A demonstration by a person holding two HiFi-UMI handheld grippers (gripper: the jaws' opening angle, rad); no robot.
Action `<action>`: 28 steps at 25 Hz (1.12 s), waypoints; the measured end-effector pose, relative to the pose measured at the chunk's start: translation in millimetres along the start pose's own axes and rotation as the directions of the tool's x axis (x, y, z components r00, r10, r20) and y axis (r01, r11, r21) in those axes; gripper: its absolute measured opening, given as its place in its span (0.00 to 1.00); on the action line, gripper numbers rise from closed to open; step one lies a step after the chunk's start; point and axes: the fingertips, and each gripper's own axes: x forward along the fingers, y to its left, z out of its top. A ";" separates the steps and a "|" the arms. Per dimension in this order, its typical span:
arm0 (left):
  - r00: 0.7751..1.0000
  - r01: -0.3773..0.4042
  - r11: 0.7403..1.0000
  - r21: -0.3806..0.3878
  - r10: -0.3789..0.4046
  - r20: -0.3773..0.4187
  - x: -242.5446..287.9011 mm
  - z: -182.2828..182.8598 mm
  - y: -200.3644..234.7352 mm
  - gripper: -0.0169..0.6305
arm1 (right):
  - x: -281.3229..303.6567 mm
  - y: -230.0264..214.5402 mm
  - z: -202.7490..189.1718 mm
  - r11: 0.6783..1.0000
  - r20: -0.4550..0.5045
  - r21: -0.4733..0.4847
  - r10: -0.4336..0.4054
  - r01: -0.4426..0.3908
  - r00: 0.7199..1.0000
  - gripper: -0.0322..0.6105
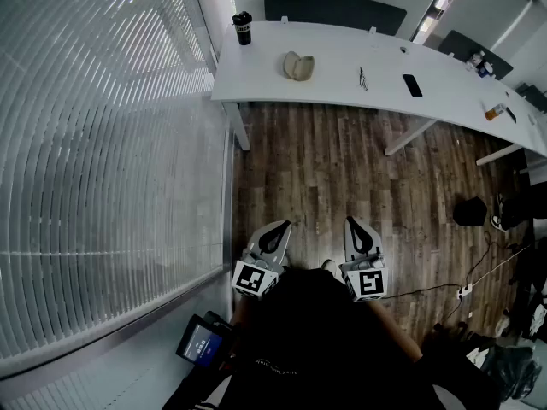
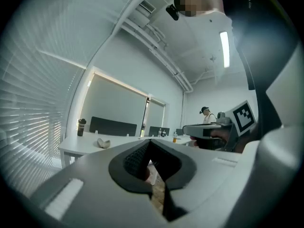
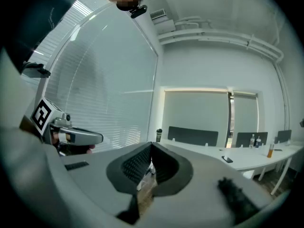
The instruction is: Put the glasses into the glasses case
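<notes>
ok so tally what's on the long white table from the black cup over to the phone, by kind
black cup: 1
glasses case, lying open: 1
glasses: 1
phone: 1
total: 4, not counting a small dark spot near the far edge, too small to identify

Dark wood-plank floor [image 1: 325, 169], long white table [image 1: 342, 67] at the far side (dark panel [image 1: 333, 7] behind it), slatted window blinds [image 1: 94, 161] on the left, ceiling strip light [image 2: 224, 49] lit.
</notes>
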 end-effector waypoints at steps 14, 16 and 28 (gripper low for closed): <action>1.000 0.017 0.998 0.068 -0.018 0.006 17.8 5.5 48.6 0.04 | 37.8 2.1 -18.9 0.999 -0.025 0.030 -0.032 0.033 0.999 0.06; 1.000 0.012 0.998 0.063 -0.012 0.004 25.9 4.3 49.3 0.04 | 45.2 -2.1 -18.8 1.000 -0.018 0.026 -0.015 0.015 1.000 0.06; 1.000 0.028 0.998 0.055 -0.027 -0.015 98.1 13.4 41.8 0.04 | 76.3 -79.4 -32.2 0.996 0.016 0.076 -0.043 0.041 0.999 0.06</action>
